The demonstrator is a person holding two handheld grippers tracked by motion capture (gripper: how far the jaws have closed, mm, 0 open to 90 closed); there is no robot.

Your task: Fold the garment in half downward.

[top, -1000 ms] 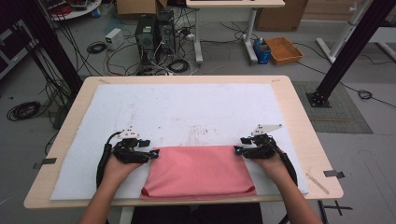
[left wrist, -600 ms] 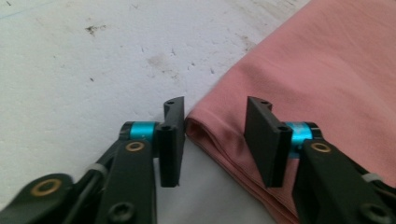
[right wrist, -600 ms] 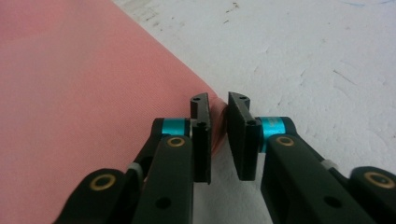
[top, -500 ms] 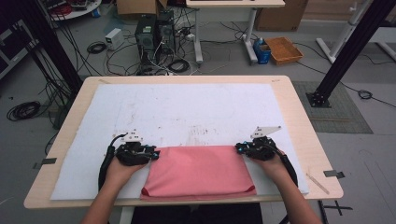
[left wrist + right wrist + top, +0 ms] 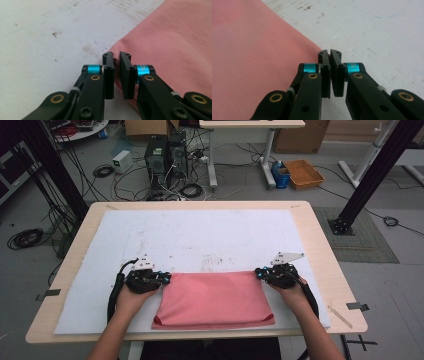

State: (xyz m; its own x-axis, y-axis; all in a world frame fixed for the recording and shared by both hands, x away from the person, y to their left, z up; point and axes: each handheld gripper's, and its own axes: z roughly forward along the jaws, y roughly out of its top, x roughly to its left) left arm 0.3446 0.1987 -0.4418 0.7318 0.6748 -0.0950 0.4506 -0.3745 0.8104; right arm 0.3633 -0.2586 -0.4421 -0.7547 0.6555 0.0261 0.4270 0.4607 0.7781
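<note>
High view: pink cloth [image 5: 215,299] lies folded flat in the lower middle of the frame, on the white mat [image 5: 200,240] covering the tabletop [image 5: 320,245], long axis running left-right. Left gripper [image 5: 161,279] sits at the cloth's upper-left corner, right gripper [image 5: 261,273] at its upper-right corner, each hand nearest its own corner. Left gripper view: jaws nearly together, pinching the cloth [image 5: 175,45] corner, pink edge visible in the slot. Right gripper view: jaws nearly closed with the cloth [image 5: 249,55] corner reaching them from the left; looks clamped, but the fabric between them is hard to see. The far edge is held at both ends, and the cloth stretches toward the bottom of the frame, so the next pull or fold likely hinges on that edge.
</note>
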